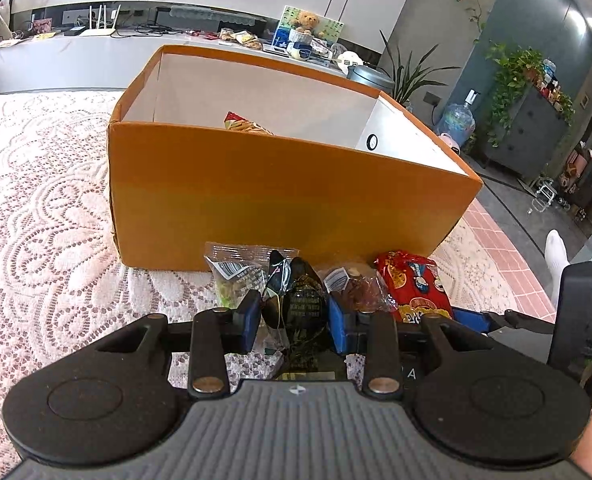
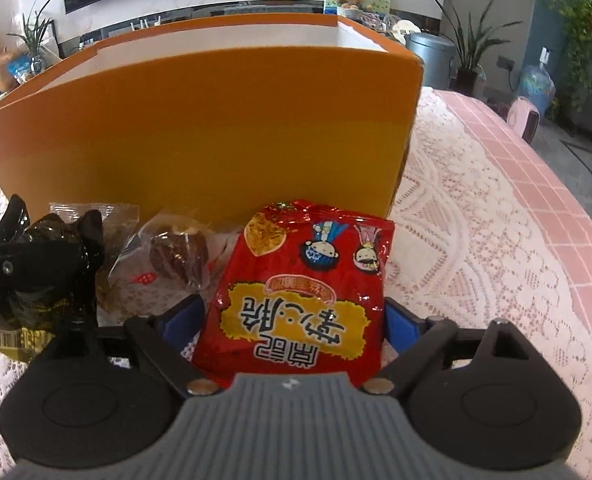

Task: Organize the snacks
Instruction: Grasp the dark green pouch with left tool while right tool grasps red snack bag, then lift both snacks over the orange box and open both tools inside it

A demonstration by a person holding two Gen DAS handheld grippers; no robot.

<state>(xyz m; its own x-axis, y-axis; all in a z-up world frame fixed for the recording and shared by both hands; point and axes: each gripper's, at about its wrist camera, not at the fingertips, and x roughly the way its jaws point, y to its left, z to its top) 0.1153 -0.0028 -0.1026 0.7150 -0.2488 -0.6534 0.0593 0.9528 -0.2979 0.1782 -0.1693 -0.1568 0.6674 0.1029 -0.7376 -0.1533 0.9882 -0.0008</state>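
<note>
Progress is early: one snack packet (image 1: 247, 124) shows inside the orange box (image 1: 279, 192), while four remain on the lace-covered table (image 1: 47, 200), lined up against the box's near wall. The left hand-held gripper (image 1: 294, 316) is clamped on the dark foil packet (image 1: 302, 300) — pads pressing both sides. The right hand-held gripper (image 2: 291, 320) stands wide, straddling the red snack bag (image 2: 296, 292) without a visible squeeze. A clear packet (image 1: 235, 276) and a brown wrapped snack (image 2: 179, 256) lie untouched between and beside them — still to be boxed.
</note>
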